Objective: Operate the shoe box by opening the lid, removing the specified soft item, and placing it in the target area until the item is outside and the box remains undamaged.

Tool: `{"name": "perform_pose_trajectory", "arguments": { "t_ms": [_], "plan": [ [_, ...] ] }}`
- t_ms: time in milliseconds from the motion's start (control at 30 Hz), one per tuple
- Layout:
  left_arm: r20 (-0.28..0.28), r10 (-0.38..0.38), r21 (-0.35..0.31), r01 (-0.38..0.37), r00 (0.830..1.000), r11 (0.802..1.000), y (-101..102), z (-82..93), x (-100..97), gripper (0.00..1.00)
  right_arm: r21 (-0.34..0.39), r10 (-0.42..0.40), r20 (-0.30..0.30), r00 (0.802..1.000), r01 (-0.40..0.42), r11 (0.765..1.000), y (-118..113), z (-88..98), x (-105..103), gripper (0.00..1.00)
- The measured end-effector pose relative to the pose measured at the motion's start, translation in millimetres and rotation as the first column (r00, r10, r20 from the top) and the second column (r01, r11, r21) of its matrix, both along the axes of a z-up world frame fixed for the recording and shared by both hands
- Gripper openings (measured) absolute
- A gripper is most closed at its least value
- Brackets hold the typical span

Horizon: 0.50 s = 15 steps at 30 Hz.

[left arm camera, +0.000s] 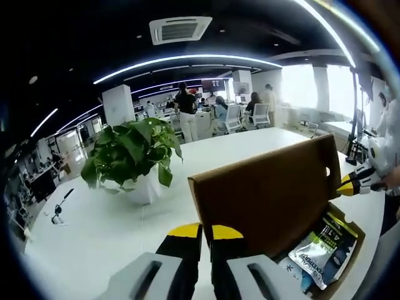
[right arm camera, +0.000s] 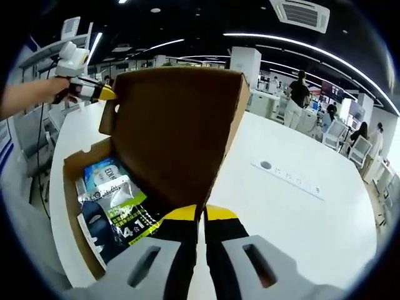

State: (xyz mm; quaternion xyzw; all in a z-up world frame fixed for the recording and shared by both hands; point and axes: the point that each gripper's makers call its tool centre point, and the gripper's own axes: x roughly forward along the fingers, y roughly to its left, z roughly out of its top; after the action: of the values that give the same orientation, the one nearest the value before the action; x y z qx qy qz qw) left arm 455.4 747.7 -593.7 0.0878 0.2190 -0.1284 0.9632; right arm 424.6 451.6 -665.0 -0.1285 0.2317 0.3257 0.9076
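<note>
**Lid upright, both jaws pinched on its edge**

Your left gripper [left arm camera: 203, 232] has its jaws closed together on the lower corner of the brown cardboard lid [left arm camera: 269, 194]. Your right gripper [right arm camera: 201, 215] is clamped the same way on the lid's opposite side edge. The lid stands raised over the shoe box [right arm camera: 69, 169]. Soft printed pouches [left arm camera: 325, 250] lie inside the box. The box sits on the white table [left arm camera: 112, 231], well apart from a potted plant [left arm camera: 131, 156].

Each hand-held gripper [left arm camera: 206, 232] [right arm camera: 203, 214] — jaws pressed together — gripping the lid's edge.
</note>
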Motion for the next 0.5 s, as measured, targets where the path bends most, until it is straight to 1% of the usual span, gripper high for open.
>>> {"name": "perform_pose_trajectory", "arguments": {
  "t_ms": [100,167,233,300,367,500],
  "plan": [
    [0.003,-0.002,0.006,0.002,1.0,1.0,-0.3,-2.2,3.0,0.04,0.0,0.0,0.0,1.0,0.0,1.0,0.1,-0.1,1.4,0.01],
    [-0.01,-0.013,0.027,0.013,1.0,1.0,-0.6,-8.5,3.7,0.06,-0.004,0.002,0.007,1.0,-0.002,1.0,0.5,0.1,2.6,0.01],
    [-0.015,-0.016,0.026,0.016,1.0,1.0,-2.8,-13.8,2.6,0.09,-0.005,0.002,0.012,1.0,-0.002,1.0,1.1,0.5,3.8,0.01],
    [-0.017,-0.009,0.021,0.009,1.0,1.0,-2.6,-18.0,0.6,0.1,-0.007,0.003,0.013,1.0,-0.003,1.0,1.2,0.4,4.9,0.01],
    [-0.047,-0.002,0.012,0.003,0.999,1.0,-1.9,-26.8,-3.8,0.09,-0.006,0.003,0.015,1.0,-0.003,1.0,1.3,0.7,5.8,0.01],
    [-0.07,-0.001,0.019,0.003,0.998,1.0,-0.6,-37.6,-11.7,0.07,-0.006,0.002,0.014,1.0,-0.002,1.0,1.8,0.6,7.9,0.01]
  ]
}}
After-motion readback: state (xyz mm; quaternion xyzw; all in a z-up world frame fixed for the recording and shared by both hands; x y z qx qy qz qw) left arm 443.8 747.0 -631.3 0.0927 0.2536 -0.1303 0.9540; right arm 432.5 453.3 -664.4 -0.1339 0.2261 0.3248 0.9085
